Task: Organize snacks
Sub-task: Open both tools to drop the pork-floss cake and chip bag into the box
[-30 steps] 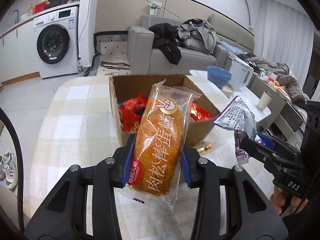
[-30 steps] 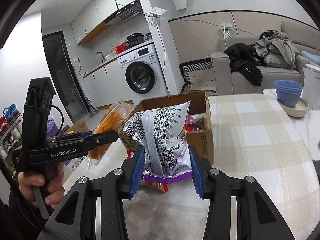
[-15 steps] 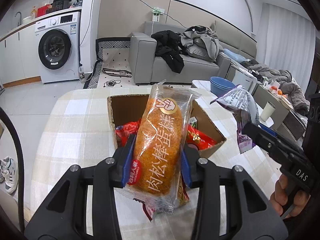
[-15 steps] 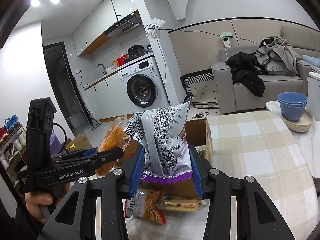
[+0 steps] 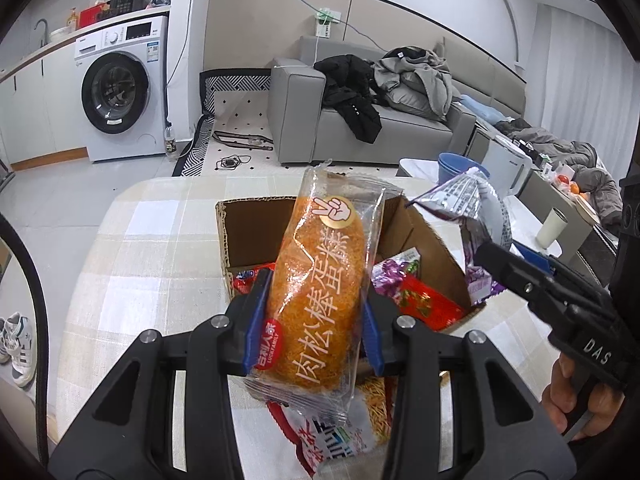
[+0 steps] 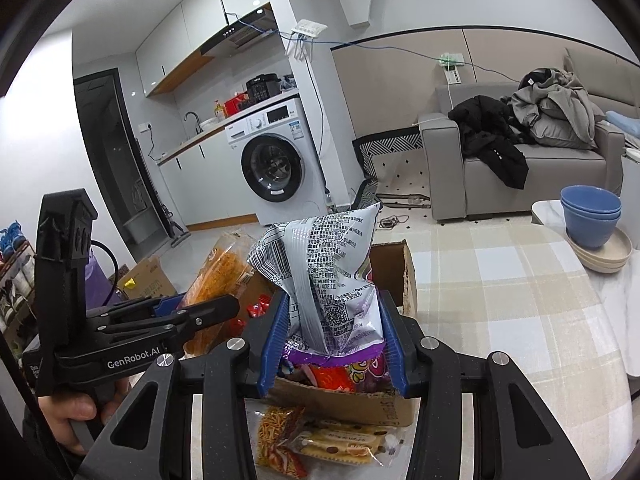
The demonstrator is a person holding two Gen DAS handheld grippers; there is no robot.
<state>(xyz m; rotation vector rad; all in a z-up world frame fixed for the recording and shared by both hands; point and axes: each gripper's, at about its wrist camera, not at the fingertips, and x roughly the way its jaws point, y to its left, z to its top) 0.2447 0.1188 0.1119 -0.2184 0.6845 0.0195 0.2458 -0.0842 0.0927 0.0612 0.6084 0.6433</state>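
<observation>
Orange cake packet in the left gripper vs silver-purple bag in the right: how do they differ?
The orange cake packet is clear wrap showing its contents; the silver-purple bag is opaque foil with printed text. The packet is long, smooth and filled out; the bag is crumpled and pinched in. The packet is in the left gripper, the bag in the right gripper. Shared: both are clamped upright between blue pads, near the open cardboard box.

Checked tablecloth table [image 6: 500, 300]: cardboard box [image 6: 396, 276], loose snack packets [image 6: 320, 440], bowls [image 6: 592, 220]
</observation>
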